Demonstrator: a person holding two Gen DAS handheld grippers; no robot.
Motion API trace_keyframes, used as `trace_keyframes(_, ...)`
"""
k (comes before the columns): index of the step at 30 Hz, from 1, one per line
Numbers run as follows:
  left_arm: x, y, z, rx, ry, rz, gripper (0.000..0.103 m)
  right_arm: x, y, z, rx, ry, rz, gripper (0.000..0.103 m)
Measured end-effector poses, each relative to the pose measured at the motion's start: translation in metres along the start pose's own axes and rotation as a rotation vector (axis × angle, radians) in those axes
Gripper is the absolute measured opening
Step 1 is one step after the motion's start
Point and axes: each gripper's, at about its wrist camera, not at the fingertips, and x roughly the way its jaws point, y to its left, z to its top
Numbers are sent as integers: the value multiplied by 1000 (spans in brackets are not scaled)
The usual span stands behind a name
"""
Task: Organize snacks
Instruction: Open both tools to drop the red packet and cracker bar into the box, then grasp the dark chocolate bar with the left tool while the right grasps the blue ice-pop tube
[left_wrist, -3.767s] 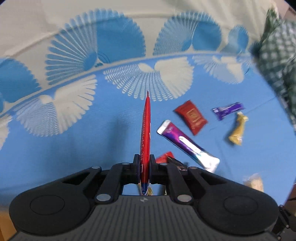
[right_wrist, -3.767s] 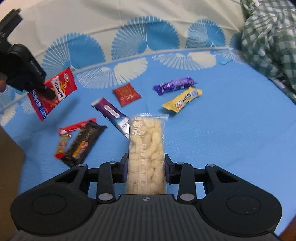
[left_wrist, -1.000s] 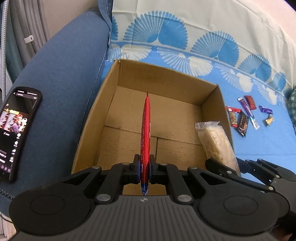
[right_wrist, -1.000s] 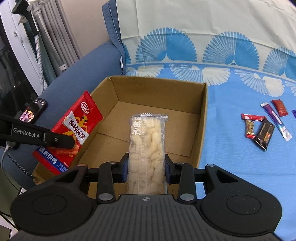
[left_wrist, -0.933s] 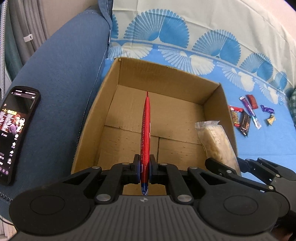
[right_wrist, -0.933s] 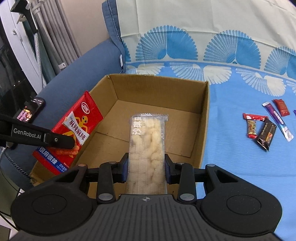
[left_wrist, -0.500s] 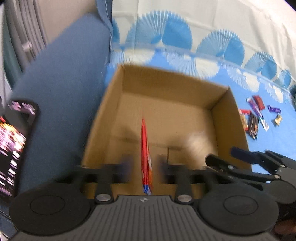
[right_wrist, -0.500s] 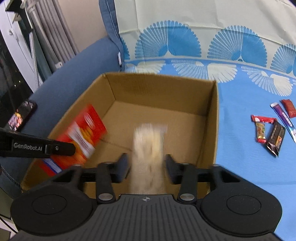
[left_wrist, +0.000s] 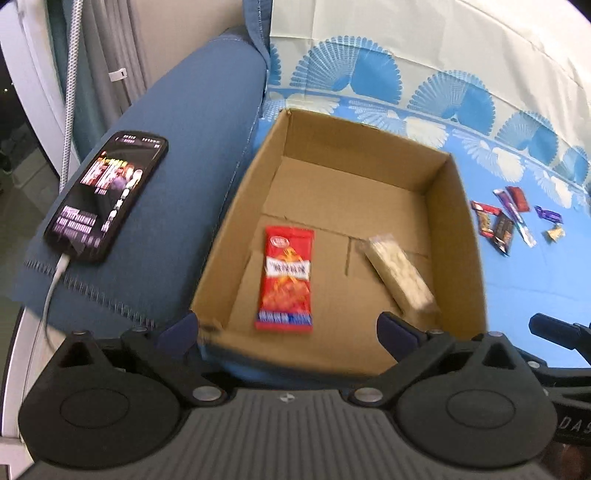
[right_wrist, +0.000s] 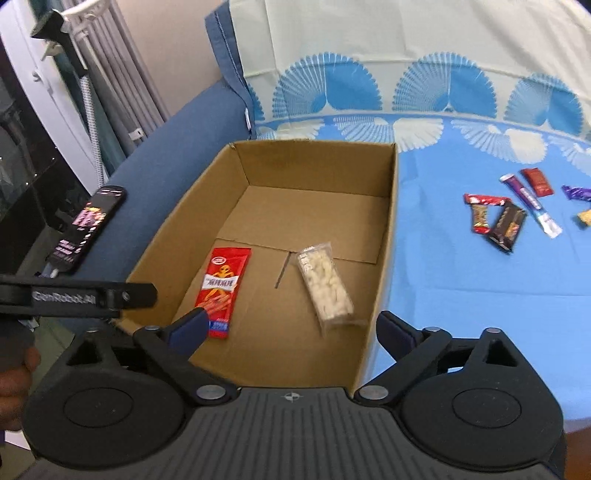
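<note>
Since the earlier frames both packets have left the claws and now lie on the floor of the open brown cardboard box (left_wrist: 458, 206). Left gripper (left_wrist: 286, 328) fingers spread wide, nothing between them; right gripper (right_wrist: 291, 326) likewise spread and empty, both held above the near edge of the box.

Far left: black smartphone (left_wrist: 107, 195) with lit screen and white cable, lying on the dark blue sofa arm (left_wrist: 192, 140).

Inside the box, left half: red rectangular snack packet with blue bottom strip (left_wrist: 286, 278), flat, face up. To its right, apart from it: clear packet of pale puffed pieces (left_wrist: 397, 269), angled toward the near right corner, slightly blurred.

Right of the box, on the blue fan-patterned cloth (right_wrist: 461, 266): small group of loose wrapped bars (right_wrist: 509, 214), among them a red one, a dark one and a purple-and-white stick; more small wrappers at the far right edge.
</note>
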Motion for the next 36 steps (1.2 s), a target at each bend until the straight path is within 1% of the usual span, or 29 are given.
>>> trace_keyframes(3,-23,-5,-14,12,-21,-4,103,-25,6,-12,-16,-25,-7,98)
trace_keyframes(8,-58,-17,-34,37,-80,-7,103,-62,10,-30,-20,-87,5,99)
trace_keyframes(13,-85,-27,-43,47,-122,-9,103,-91,6,-40,-6,-150,13,99)
trace_keyframes(17,-100,-36,-48,61,-138,-14,103,-107,0,-48,6,-186,19,99)
trace_keyframes(27,-119,-61,-58,96,-162,0,103,-130,-17,-61,38,-234,51,99)
trace_keyframes(30,-121,-69,-55,106,-162,0,103,-133,-26,-61,58,-248,54,99)
trace_keyframes(33,-117,-86,-47,135,-155,-10,103,-137,-45,-62,90,-260,40,99)
trace_keyframes(36,-105,-116,-33,185,-134,-29,103,-137,-78,-61,138,-271,0,100)
